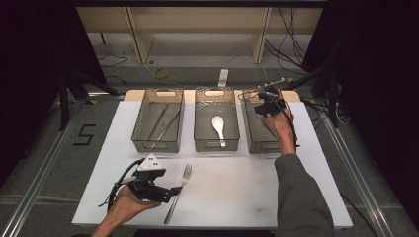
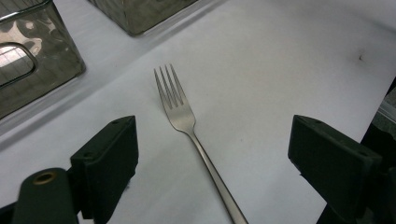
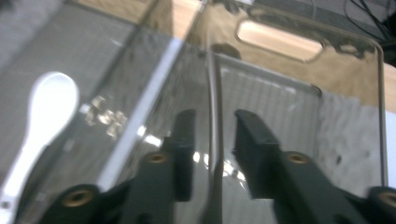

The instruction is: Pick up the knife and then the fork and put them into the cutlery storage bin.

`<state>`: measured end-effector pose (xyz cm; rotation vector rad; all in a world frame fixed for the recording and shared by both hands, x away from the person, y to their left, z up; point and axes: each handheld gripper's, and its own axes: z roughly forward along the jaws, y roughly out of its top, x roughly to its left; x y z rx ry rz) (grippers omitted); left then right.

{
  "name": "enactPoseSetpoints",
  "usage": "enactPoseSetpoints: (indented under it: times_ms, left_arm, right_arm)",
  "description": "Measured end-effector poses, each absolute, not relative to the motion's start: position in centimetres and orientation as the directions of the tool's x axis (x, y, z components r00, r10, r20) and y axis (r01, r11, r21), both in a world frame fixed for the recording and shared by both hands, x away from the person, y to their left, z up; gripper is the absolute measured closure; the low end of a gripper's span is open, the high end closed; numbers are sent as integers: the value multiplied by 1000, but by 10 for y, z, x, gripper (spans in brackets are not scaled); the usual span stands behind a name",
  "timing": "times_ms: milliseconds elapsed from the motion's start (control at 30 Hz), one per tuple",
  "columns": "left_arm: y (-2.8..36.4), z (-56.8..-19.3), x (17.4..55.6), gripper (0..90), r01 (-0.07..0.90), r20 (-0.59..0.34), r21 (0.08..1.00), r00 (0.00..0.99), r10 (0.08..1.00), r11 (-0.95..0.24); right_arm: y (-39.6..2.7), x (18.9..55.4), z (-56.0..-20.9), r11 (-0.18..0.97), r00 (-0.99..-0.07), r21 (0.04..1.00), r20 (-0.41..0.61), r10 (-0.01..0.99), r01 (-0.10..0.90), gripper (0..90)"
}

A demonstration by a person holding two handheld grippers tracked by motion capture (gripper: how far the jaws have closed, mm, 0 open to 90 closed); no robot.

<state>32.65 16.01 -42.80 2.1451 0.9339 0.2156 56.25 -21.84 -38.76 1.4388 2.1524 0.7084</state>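
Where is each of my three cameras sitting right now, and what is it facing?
High view: above the person's side, looking down at three bins; both forearms show.
Left gripper view: on the left gripper, jaws wide around the fork.
Right gripper view: on the right gripper, inside the right bin; it shares the white spoon with the high view.

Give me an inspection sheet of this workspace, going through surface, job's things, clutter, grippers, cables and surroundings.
Surface: white rectangular tabletop, with a small dark speck.
Job's things: three grey translucent plastic bins in a row; left bin holds long thin sticks, middle bin a white ceramic spoon; silver metal fork lies on the table, tines toward the bins.
Clutter: nothing seen.
Grippers: left gripper open, jaws wide on either side of the fork; right gripper over the right bin, jaws slightly apart around a thin metal piece.
Cables: black cable trails from the left gripper; loose cables on the floor.
Surroundings: wooden shelving, black curtains, metal rails.
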Motion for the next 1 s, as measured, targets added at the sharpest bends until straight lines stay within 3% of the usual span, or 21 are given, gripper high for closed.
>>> enactPoseSetpoints:
  times_ms: [400,700,1000]
  left_arm:
    - [161,-430,328,156,579,-139,688,696,704,-437]
    - [160,-434,330,161,618,-140,643,676,723,-453]
    - [157,-439,331,187,651,-147,588,670,728,-480]
  right_arm:
    - [-218,534,-370,339,-441,688,-31,897,642,405]
    - [-221,479,-367,332,-524,753,19,851,568,316]
    - [-218,416,-379,344,-599,795,30,801,500,293]
